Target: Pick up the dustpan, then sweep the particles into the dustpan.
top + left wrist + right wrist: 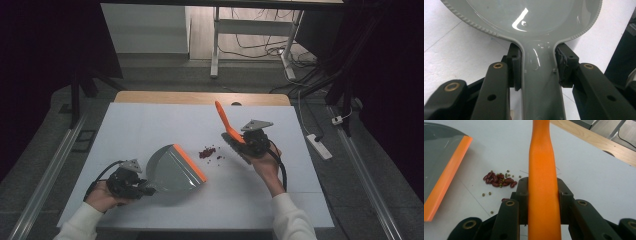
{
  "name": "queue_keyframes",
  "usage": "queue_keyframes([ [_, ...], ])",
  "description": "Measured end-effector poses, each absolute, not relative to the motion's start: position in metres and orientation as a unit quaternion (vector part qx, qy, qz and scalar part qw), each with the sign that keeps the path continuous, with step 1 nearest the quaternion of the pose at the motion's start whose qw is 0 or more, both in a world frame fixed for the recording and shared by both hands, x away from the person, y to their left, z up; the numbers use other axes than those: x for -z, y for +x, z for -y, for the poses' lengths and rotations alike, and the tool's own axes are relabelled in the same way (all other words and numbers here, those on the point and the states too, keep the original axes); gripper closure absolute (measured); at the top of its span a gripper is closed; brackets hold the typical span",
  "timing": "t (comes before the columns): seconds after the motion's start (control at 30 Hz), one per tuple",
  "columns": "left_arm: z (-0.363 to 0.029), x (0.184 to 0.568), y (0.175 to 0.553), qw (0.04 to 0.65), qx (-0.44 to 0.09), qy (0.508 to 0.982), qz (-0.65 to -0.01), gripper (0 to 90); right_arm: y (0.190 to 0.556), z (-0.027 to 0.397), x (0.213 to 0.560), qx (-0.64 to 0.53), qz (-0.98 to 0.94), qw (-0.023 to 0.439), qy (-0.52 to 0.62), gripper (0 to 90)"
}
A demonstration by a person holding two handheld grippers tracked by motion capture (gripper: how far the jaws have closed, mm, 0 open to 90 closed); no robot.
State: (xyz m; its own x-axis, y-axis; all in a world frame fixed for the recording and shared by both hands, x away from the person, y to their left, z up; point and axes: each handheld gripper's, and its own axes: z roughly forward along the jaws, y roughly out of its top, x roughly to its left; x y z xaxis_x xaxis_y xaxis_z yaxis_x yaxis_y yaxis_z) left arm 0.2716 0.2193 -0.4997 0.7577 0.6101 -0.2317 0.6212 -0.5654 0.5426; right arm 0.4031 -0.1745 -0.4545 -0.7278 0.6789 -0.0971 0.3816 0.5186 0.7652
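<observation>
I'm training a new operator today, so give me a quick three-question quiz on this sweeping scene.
1. True or false: the left claw is shut on the grey dustpan's handle.
2. What is the right claw gripping? A) a sponge B) the orange brush handle C) a cable
3. Fill in: the pile of red beans lies on the table between the dustpan's orange ____ and the brush's bristles.

Key: 1 true; 2 B; 3 lip (the orange front edge).
</observation>
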Motion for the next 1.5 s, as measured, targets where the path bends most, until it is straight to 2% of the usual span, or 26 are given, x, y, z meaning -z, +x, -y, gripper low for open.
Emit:
queue_keyframes([
  [1.03,-0.219,0.504,0.285,0.324,0.031,0.878,-0.350,61.4,0.425,0.152,0.469,-0.350,-0.864,0.198,0.304,69.9],
  [1.5,-0.206,0.505,0.298,0.309,0.038,0.888,-0.338,61.4,0.430,0.145,0.474,-0.337,-0.869,0.200,0.302,70.0],
])
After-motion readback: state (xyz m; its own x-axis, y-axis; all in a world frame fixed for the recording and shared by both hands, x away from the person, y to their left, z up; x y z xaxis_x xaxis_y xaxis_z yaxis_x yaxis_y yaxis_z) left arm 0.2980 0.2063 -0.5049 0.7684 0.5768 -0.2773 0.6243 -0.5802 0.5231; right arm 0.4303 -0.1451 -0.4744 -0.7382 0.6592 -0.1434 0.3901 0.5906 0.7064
